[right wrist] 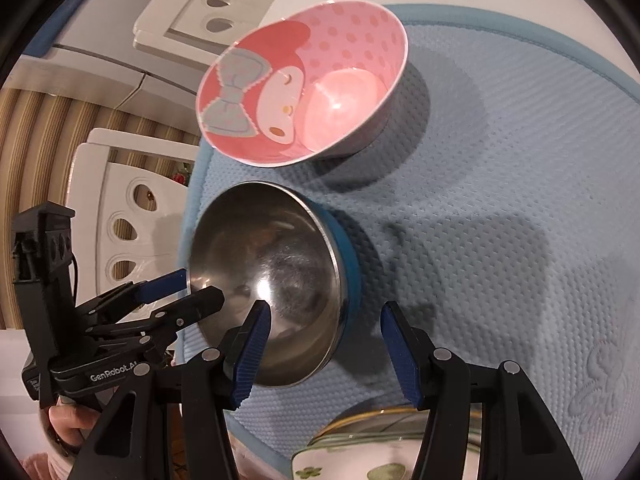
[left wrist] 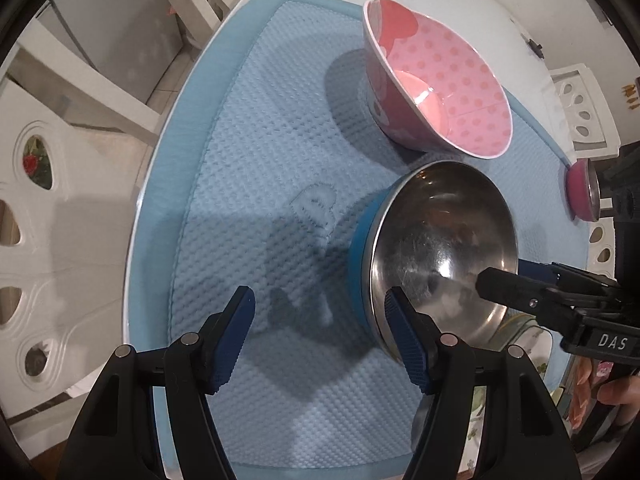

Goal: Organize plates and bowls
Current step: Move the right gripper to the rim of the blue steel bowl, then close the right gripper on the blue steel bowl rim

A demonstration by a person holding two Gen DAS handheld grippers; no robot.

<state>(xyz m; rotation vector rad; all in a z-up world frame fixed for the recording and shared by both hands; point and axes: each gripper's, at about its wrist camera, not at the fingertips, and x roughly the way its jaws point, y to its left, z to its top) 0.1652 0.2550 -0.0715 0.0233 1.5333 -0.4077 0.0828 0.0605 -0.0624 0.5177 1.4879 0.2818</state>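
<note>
1. Left gripper (left wrist: pixel 320 328) is wide open and holds nothing. One finger hangs over the steel bowl (left wrist: pixel 440 248) and the other outside its wall.
2. Right gripper (right wrist: pixel 324 340) straddles the opposite rim the same way, also open and empty.
3. Probably best to close one gripper squarely on the rim, since polished steel may slip.
4. The bowl is round with a blue shell. It sits on a quilted mat (left wrist: pixel 260 160).
5. A glossy pink bowl (left wrist: pixel 452 92) stands just beyond it, and a floral plate (right wrist: pixel 360 456) lies nearer.

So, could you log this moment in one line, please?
left gripper open | right gripper open | both straddle blue-sided round steel bowl rim
</note>
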